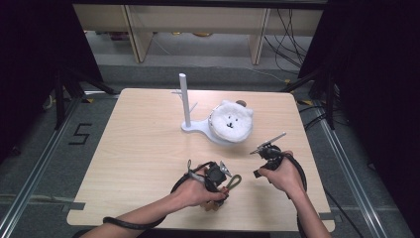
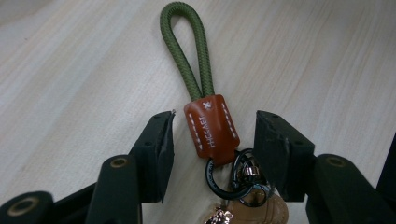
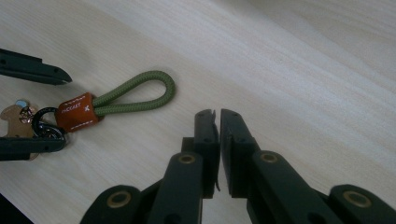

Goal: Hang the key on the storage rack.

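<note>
Surface: pale wooden table (image 1: 148,148).
Left gripper (image 2: 212,140): jaws half open, straddling green-cord keyring with brown leather tab (image 2: 211,126), seemingly untouched.
Right gripper (image 3: 218,122): jaws nearly closed, empty, beside keyring.

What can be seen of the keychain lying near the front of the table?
The keychain has a green braided cord loop, a brown leather-look sleeve with white stitching and stamped lettering, then dark metal rings and a tan charm. It lies flat on the wooden table, between the open jaws of the left gripper, which stand clear of the sleeve on both sides.
</note>
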The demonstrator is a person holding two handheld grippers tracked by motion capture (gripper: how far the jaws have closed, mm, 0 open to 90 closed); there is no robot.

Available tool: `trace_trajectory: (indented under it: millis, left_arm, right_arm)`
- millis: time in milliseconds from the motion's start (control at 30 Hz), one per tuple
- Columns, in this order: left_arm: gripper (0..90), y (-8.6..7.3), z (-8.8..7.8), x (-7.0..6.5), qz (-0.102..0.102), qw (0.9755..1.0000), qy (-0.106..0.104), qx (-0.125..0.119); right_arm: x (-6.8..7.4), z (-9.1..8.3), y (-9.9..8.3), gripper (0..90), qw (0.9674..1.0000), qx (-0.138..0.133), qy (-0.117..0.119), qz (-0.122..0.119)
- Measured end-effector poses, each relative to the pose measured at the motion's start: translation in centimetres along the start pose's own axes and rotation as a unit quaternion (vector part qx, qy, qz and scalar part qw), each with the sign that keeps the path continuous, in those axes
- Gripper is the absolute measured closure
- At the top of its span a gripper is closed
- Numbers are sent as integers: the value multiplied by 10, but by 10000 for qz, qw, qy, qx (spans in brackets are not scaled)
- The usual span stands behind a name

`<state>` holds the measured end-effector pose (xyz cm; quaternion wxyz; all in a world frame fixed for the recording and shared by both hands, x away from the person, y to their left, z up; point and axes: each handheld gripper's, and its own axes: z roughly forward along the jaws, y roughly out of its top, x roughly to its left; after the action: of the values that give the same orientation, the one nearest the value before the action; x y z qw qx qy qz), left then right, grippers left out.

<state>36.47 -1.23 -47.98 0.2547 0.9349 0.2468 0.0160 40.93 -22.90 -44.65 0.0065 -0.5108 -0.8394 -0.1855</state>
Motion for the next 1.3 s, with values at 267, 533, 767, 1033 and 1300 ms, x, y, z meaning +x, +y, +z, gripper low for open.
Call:
trace_trajectory:
  millis: [267, 533, 767, 1033, 1300]
  left_arm:
    - [497, 1, 4, -6, 74, 9998, 40, 192]
    - [500, 6, 6, -3, 111, 9994, 20, 328]
    - [501, 6, 9, -3, -37, 9991, -84, 424]
    - [550, 5, 9, -4, 85, 9990, 42, 430]
    - [663, 1, 8, -5, 446, 9981, 222, 371]
  right_arm:
    - [1, -2, 0, 858, 9998, 115, -42, 128]
    - [-2, -1, -2, 852, 10000, 14, -18, 90]
    - [-2, -2, -3, 847, 10000, 25, 12, 85]
    - [2, -3, -3, 843, 9991, 126, 31, 401]
    - [-4, -3, -3, 842, 9999, -18, 16, 98]
